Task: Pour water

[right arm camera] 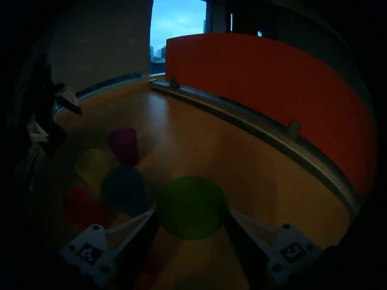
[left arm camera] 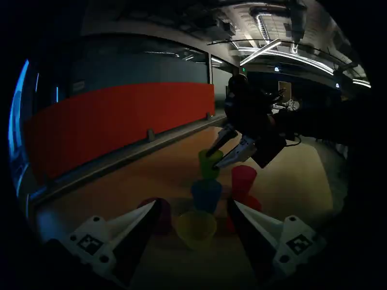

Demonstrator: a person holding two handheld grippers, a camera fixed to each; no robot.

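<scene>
Fingers (right arm camera: 133, 223) clasp green cup (right arm camera: 191, 208), contents unseen

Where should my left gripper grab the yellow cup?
Across its side wall, mid-height, coming level from the near side: the yellow cup seems upright inside the open left gripper, blue cup close behind. The right gripper holds the green cup.
</scene>
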